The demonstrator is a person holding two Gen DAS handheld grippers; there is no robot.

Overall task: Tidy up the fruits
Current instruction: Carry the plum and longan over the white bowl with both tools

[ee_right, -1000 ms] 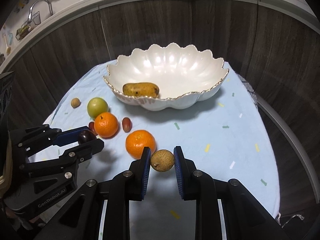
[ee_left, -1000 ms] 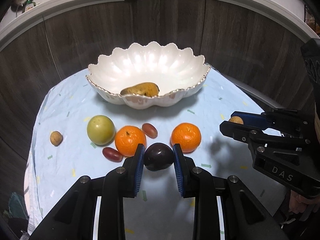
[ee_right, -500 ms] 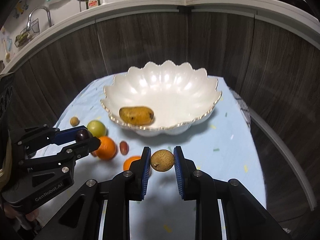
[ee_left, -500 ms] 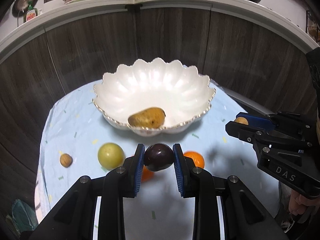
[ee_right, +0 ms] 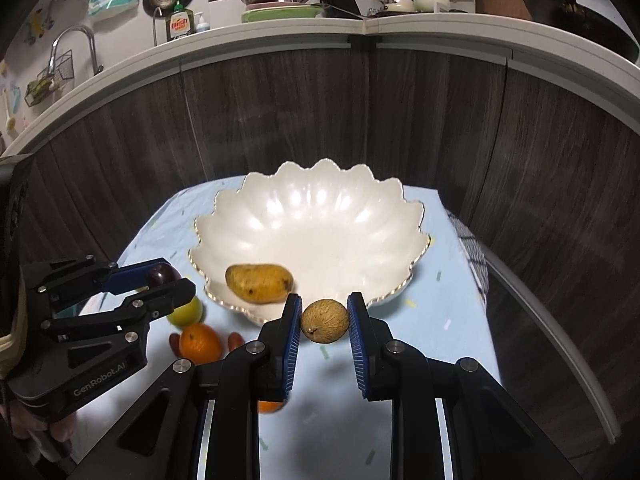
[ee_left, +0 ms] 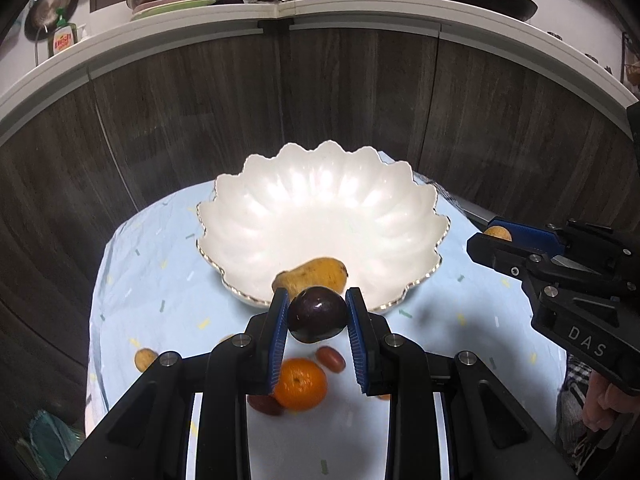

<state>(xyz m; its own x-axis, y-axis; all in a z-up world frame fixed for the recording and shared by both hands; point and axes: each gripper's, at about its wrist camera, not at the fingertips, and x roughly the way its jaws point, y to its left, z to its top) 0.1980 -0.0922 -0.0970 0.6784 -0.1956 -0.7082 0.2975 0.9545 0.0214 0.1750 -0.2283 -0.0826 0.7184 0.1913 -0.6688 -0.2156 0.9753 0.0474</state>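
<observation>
Blue-padded fingers of the left gripper [ee_left: 317, 316] are clamping a dark purple plum [ee_left: 317, 314], holding it in the air just in front of the white scalloped bowl [ee_left: 320, 216]. The right gripper [ee_right: 324, 322] is gripping a small tan round fruit [ee_right: 324, 321] the same way, near the bowl's front rim. A yellow mango [ee_right: 259, 283] is lying inside the bowl. An orange [ee_left: 300, 384] and a green fruit [ee_right: 186, 312] are resting on the light blue cloth [ee_left: 160, 280] in front of the bowl. Gripper bodies are reading "DAS" and "GenRobot.AI".
</observation>
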